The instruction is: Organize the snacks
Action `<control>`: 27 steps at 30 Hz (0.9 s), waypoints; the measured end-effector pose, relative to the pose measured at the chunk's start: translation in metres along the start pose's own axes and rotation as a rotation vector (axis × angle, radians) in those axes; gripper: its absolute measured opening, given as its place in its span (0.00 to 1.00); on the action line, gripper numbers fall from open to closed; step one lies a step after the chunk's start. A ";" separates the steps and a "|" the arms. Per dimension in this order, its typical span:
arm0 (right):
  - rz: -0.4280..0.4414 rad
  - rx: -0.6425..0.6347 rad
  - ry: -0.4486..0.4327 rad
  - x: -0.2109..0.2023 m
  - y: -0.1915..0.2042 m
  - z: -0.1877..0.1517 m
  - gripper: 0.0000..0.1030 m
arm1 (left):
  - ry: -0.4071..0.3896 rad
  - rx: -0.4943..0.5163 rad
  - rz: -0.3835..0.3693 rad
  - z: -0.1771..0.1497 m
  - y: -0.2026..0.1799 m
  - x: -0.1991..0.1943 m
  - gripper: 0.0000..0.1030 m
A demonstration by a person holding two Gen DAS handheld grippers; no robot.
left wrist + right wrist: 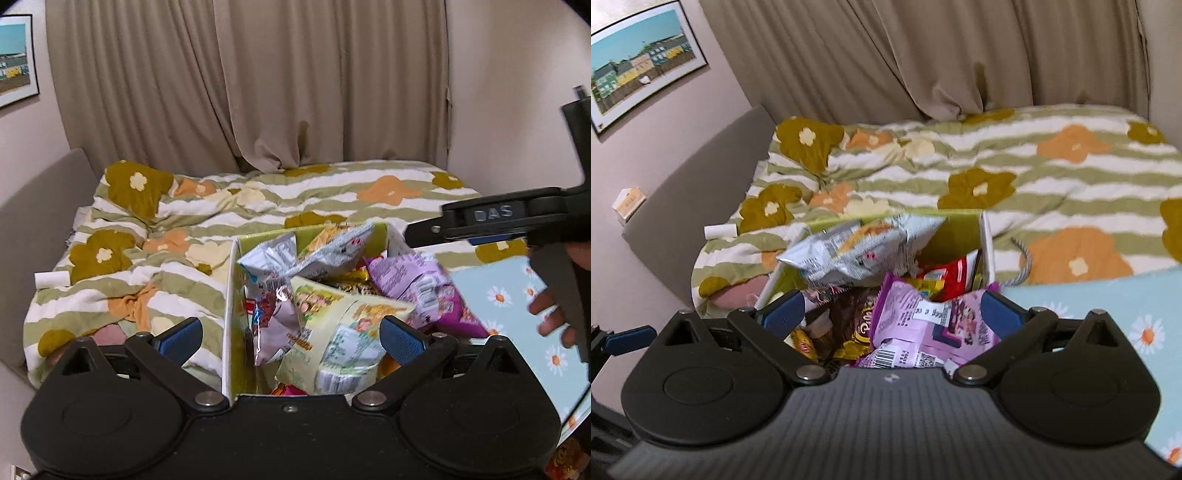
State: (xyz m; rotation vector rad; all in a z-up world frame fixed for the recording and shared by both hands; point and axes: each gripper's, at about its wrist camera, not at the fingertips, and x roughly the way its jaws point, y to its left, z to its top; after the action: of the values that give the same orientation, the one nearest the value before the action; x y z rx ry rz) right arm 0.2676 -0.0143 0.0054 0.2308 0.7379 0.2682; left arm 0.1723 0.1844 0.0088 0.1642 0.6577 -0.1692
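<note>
A white box with a green inside stands on the bed, heaped with snack packets. A silver packet lies at the back. A pale green packet sits at the front left, and a purple packet lies on top at the right. My left gripper hovers open over the pale green packet without touching it. My right gripper is open at its widest above the purple packet, which lies loose between the fingers. Red and brown packets show underneath.
A flowered striped duvet covers the bed, with beige curtains behind. A light blue daisy-print sheet lies right of the box, beside a person's fingers. A white roll rests left of the box. A grey rope handle hangs at its right side.
</note>
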 end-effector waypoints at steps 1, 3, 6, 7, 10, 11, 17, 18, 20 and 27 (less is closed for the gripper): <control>-0.001 -0.008 -0.012 -0.010 0.001 0.000 1.00 | -0.009 -0.003 0.004 0.001 -0.003 -0.005 1.00; -0.003 -0.025 -0.040 -0.034 0.001 0.000 1.00 | -0.030 -0.013 0.011 0.004 -0.011 -0.016 1.00; -0.020 -0.040 -0.079 -0.069 0.001 -0.002 1.00 | -0.060 -0.037 0.010 0.006 -0.022 -0.033 1.00; -0.029 -0.041 -0.091 -0.082 0.000 -0.003 1.00 | -0.071 -0.049 0.009 0.006 -0.026 -0.039 1.00; -0.060 -0.035 -0.109 -0.118 -0.006 -0.010 1.00 | -0.105 -0.089 0.009 0.004 -0.037 -0.059 1.00; -0.073 -0.031 -0.113 -0.128 -0.008 -0.013 1.00 | -0.116 -0.100 0.008 0.003 -0.040 -0.064 1.00; -0.191 -0.048 -0.115 -0.179 -0.023 -0.039 1.00 | -0.141 -0.130 0.026 -0.007 -0.062 -0.095 1.00; -0.212 -0.055 -0.109 -0.185 -0.025 -0.045 1.00 | -0.138 -0.130 0.029 -0.009 -0.066 -0.098 1.00; -0.250 -0.070 -0.104 -0.195 -0.027 -0.057 1.00 | -0.130 -0.123 0.029 -0.015 -0.074 -0.103 1.00; -0.312 -0.036 -0.085 -0.218 -0.043 -0.095 1.00 | -0.106 -0.111 0.023 -0.037 -0.095 -0.115 1.00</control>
State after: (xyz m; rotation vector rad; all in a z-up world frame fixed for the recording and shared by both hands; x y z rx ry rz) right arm 0.0545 -0.1136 0.0611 0.0893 0.6734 -0.0249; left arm 0.0407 0.1112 0.0415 0.0558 0.5576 -0.1180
